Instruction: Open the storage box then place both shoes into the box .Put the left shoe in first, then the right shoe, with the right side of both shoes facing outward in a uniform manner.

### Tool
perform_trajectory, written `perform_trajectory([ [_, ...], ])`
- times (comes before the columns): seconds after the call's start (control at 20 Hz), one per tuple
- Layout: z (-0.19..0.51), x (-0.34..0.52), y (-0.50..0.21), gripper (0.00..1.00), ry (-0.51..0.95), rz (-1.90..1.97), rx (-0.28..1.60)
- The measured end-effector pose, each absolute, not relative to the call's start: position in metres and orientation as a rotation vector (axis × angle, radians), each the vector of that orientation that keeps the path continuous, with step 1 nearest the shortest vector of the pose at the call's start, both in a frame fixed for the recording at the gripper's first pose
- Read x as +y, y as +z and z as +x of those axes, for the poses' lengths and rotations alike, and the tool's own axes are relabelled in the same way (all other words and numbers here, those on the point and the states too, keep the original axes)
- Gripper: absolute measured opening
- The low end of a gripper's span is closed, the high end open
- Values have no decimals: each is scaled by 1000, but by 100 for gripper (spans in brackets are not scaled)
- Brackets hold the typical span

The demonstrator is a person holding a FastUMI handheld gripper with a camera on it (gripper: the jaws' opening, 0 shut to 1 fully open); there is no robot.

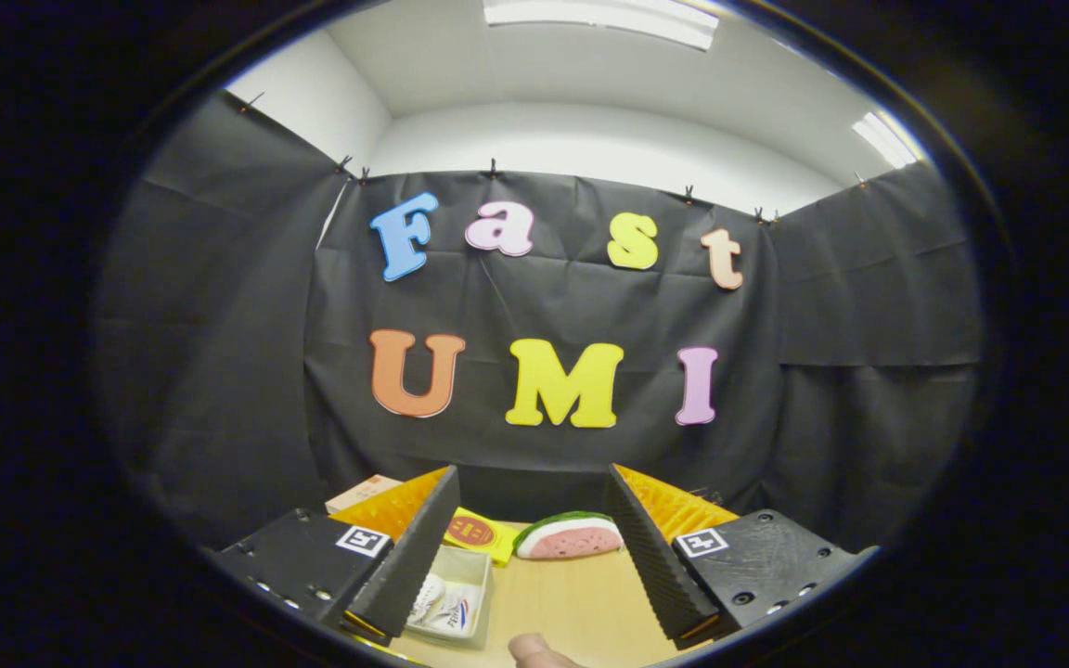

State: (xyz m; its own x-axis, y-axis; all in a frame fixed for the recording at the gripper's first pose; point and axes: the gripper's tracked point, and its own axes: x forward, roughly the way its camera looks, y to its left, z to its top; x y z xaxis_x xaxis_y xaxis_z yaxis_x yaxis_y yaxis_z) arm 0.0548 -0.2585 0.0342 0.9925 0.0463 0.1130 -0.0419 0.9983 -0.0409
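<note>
Gripper view. Poking in nearest the camera, between the finger bases: a fingertip (534, 652) of a person, cut off low down. Standing wide apart and clamping nothing: the gripper (534, 594), its two ribbed fingers (409, 557) reaching forward over a light wooden table (572, 603).

Sitting just inside the near-side finger, partly tucked behind it: a clear plastic storage box (456, 594), viewed from above, with white shoes (446, 608) showing inside through its walls. Hard telling whether one shoe or two, or which way facing, since the finger is covering much of the box; lid state also unclear.

Lying beyond the fingers, near the far table edge: a watermelon-slice toy (570, 536), green rind up and pink face toward the camera, well apart from the box. Resting just beside it, toward the box: a yellow packet (479, 534) with a round red mark, partly hidden by the finger. Peeking out behind the same finger's housing: a corner of a pale cardboard box (363, 492), mostly cut off.

Hanging behind everything: the black cloth wall (219, 371).
</note>
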Motion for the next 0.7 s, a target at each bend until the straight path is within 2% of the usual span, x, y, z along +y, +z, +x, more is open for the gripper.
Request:
perform_trajectory([
  [0.7,77,-247,50,96,51,-34,-111],
])
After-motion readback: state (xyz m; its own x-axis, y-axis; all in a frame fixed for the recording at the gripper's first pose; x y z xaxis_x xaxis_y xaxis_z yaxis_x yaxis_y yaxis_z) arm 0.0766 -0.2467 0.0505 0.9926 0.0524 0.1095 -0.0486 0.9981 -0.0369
